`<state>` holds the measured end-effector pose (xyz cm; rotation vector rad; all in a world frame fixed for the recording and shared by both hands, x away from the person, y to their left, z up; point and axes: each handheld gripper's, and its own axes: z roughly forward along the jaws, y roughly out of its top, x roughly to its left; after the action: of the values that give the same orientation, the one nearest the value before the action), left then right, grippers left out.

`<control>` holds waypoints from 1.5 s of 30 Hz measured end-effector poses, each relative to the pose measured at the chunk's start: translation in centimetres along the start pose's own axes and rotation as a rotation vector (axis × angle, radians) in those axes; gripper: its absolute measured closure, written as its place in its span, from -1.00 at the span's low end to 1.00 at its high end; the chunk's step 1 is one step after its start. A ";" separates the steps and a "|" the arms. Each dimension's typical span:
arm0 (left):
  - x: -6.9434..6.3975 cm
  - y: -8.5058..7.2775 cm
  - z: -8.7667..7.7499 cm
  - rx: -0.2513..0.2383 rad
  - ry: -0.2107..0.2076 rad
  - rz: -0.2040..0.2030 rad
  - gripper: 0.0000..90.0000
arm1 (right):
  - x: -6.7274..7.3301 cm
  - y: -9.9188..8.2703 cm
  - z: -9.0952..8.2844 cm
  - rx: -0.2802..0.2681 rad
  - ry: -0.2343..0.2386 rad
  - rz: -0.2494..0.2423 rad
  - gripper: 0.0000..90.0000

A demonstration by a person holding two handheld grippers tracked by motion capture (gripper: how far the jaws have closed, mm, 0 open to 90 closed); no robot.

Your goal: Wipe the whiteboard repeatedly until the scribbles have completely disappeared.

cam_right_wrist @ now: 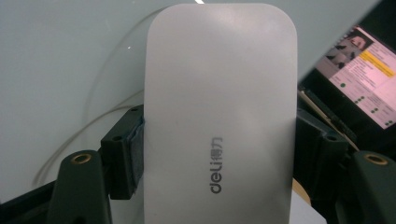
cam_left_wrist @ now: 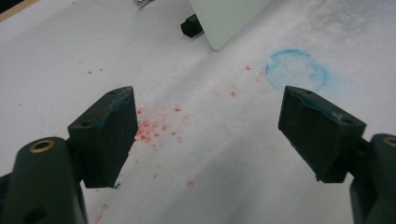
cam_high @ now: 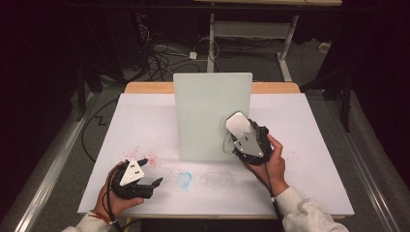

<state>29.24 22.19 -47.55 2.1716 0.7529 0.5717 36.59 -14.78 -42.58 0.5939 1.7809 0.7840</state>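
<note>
A pale whiteboard [cam_high: 208, 111] stands upright in the middle of the white table [cam_high: 300, 125]. My right gripper [cam_high: 241, 134] is shut on a white "deli" eraser [cam_high: 238, 123], whose upper end lies over the board's right part. In the right gripper view the eraser [cam_right_wrist: 219, 107] sits between both jaws of the right gripper [cam_right_wrist: 219, 140], in front of the board [cam_right_wrist: 70, 56], which bears a faint curved line [cam_right_wrist: 107, 93]. My left gripper [cam_high: 151, 172] rests low at the table's front left, open. In the left gripper view its gripper [cam_left_wrist: 212, 126] holds nothing.
Red specks [cam_left_wrist: 154, 126] and a blue ring mark [cam_left_wrist: 296, 70] stain the table in front of the board [cam_left_wrist: 224, 18]; its black foot [cam_left_wrist: 190, 25] is on the table. A lit screen [cam_right_wrist: 364, 70] shows past the board. Cables [cam_high: 159, 53] lie on the floor behind.
</note>
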 end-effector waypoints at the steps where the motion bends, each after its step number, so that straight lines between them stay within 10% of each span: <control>1: 0.0 0.0 0.0 0.001 -0.001 0.000 -0.57 | -0.6 0.2 0.0 -0.003 -0.009 0.015 -0.31; 8: -0.1 0.0 0.1 0.002 -0.001 0.000 -0.57 | -1.6 0.9 0.1 -0.012 -0.043 0.056 -0.32; 21: 0.0 0.0 0.0 0.000 -0.002 0.003 -0.57 | 3.5 -0.1 0.3 0.021 0.051 -0.101 -0.33; 34: 0.0 0.0 0.1 0.001 -0.003 0.001 -0.57 | 2.2 2.7 0.9 -0.023 0.012 -0.025 -0.32; 45: -0.1 0.0 -0.1 -0.001 0.002 0.003 -0.57 | 5.5 -0.7 0.1 0.052 0.094 -0.180 -0.32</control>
<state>29.12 22.19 -47.44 2.1715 0.7507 0.5760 34.90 -11.29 -46.60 0.4289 1.9156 0.6528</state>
